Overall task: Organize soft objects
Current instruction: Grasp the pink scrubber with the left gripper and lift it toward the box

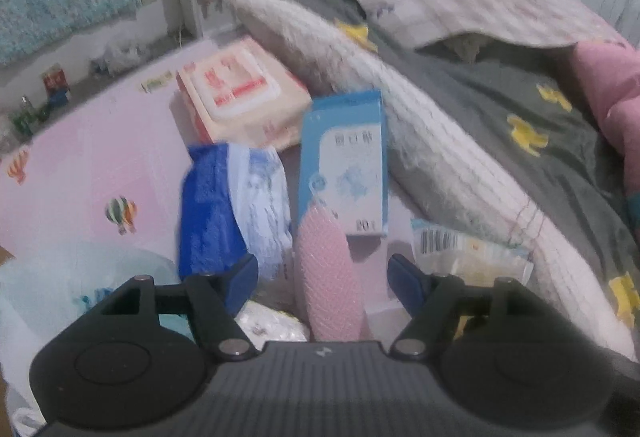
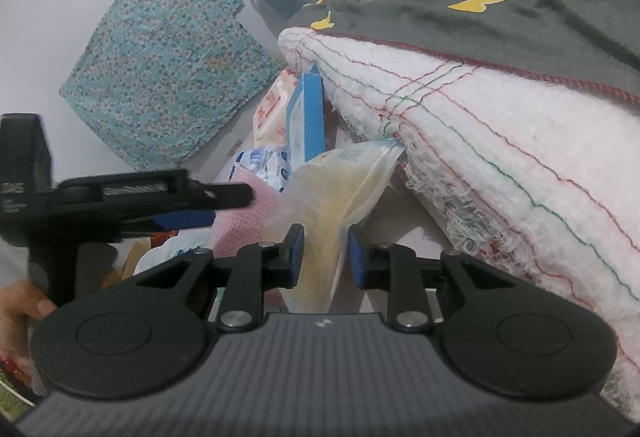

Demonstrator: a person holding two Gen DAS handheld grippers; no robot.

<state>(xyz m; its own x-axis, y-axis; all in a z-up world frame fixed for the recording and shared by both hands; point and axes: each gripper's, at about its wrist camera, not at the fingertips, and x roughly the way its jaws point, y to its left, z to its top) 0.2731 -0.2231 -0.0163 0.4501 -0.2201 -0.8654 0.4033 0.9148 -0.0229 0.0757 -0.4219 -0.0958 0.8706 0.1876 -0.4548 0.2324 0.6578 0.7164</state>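
Observation:
In the left wrist view my left gripper [image 1: 323, 283] is open, its blue pads either side of an upright pink mesh sponge [image 1: 326, 277], apart from it. Beyond stand a blue-white soft pack [image 1: 236, 205], a light blue box [image 1: 344, 161] and a pink wipes pack [image 1: 240, 97]. A clear yellow bag with a barcode [image 1: 468, 253] lies to the right. In the right wrist view my right gripper [image 2: 325, 255] has its pads around that yellow bag [image 2: 332, 205], narrowly open, with gaps at both pads. The left gripper [image 2: 192, 209] shows at the left beside the pink sponge [image 2: 244, 213].
A thick white towel roll [image 1: 400, 109] and a grey blanket with yellow shapes [image 1: 520, 109] lie to the right on the pink bed sheet [image 1: 88, 157]. A white plastic bag [image 1: 60, 289] lies near left. A teal patterned cloth [image 2: 168, 53] hangs beyond.

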